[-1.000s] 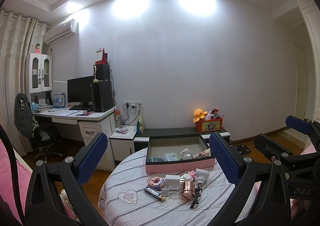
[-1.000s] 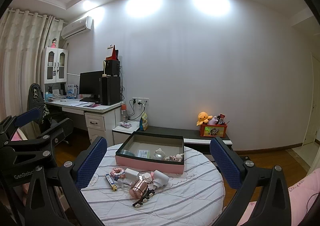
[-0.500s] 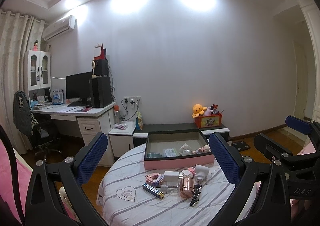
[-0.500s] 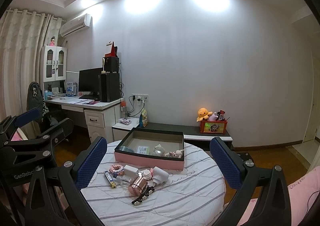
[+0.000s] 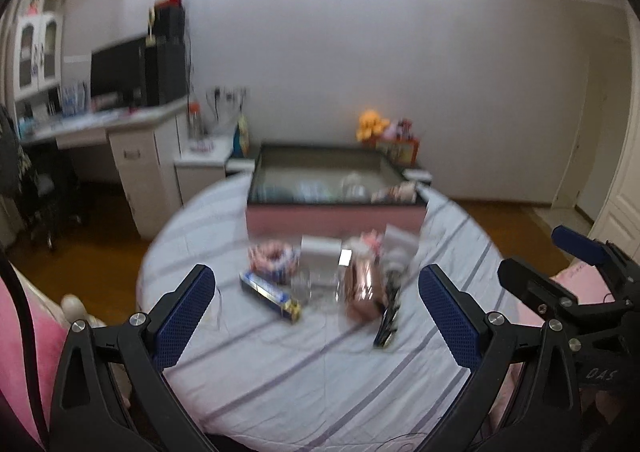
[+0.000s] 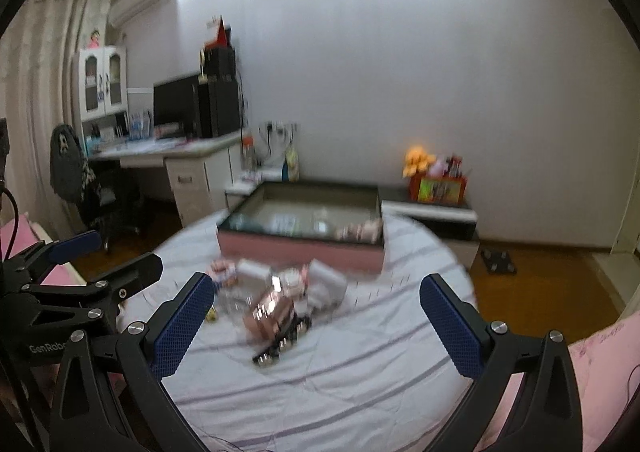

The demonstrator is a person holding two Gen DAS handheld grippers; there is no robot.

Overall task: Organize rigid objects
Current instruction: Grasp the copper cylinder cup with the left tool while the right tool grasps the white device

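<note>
A pink open box [image 5: 336,215] [image 6: 300,250] with a few small items inside stands at the far side of a round striped table [image 5: 312,372] [image 6: 360,380]. In front of it lies a blurred cluster: a copper cup [image 5: 360,290] [image 6: 270,312], a blue and yellow stick [image 5: 270,294], a pink ring-shaped item [image 5: 274,258], white blocks [image 5: 322,250] and a dark bar [image 5: 388,314] [image 6: 280,344]. My left gripper [image 5: 316,316] is open and empty, above the near table side. My right gripper [image 6: 316,316] is open and empty too.
A white desk [image 6: 180,155] with a monitor and speakers stands at the left wall, with a chair [image 6: 72,171] beside it. A low cabinet [image 6: 432,211] with an orange plush toy and a box sits behind the table. Pink bedding [image 5: 20,332] lies at the left.
Both cameras have tilted down and moved closer to the table; the views are now blurred by motion. Both grippers stay open and empty.
</note>
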